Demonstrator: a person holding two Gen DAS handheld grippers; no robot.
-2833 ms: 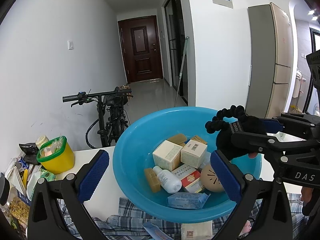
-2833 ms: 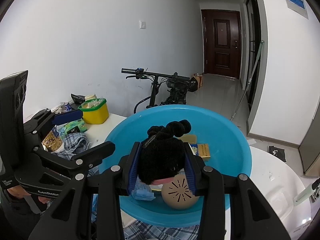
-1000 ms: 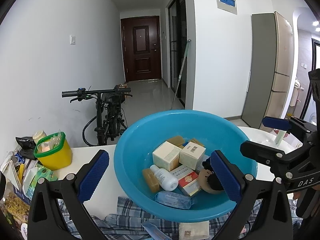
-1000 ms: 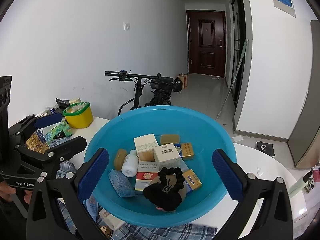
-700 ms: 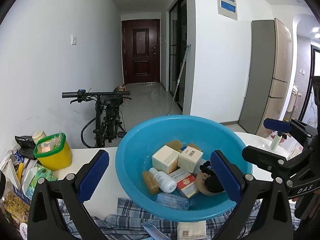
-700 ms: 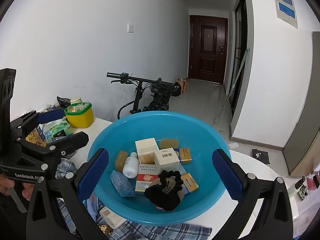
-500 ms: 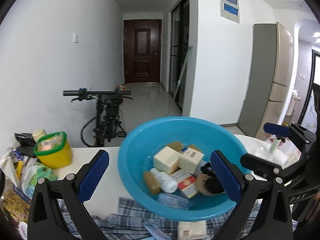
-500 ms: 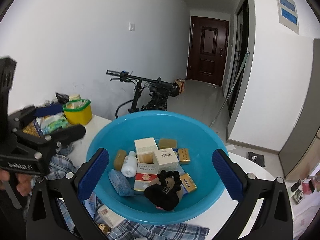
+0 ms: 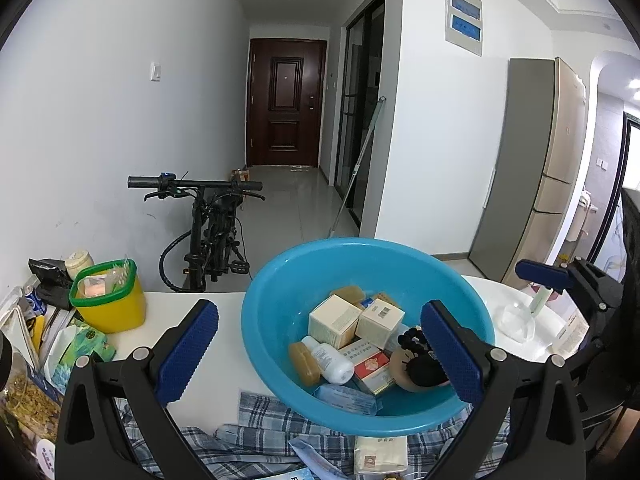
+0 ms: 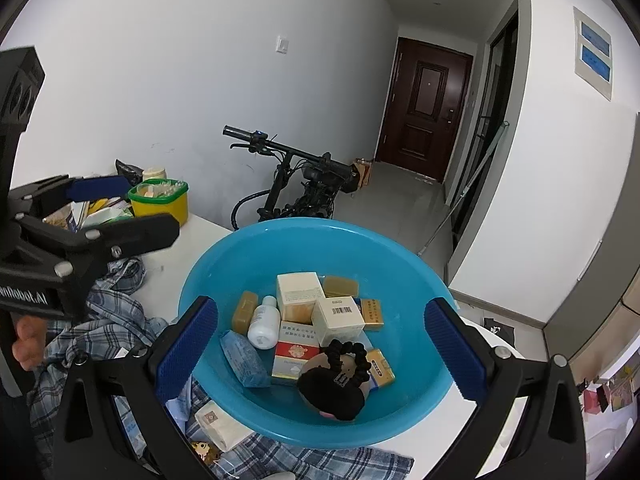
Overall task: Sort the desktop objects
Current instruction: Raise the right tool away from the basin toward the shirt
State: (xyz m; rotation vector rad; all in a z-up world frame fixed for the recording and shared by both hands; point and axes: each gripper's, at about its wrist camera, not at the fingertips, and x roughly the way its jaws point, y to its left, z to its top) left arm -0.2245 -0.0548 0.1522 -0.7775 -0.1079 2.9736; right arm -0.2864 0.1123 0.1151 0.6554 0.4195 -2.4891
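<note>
With both grippers' fingers spread empty above the round blue plastic basin [image 10: 224, 264], the small paper-wrapped packet [image 10: 218, 426] on the plaid cloth should be approached squarely.

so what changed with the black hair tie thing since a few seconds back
The right gripper was shut on the black scrunchie above the blue basin; it has let go, opened wide and drawn back. The scrunchie now lies in the basin's near part, on a round tan item and beside the boxes. The left gripper stayed open and empty, and the white bottle and boxes kept their places.
</note>
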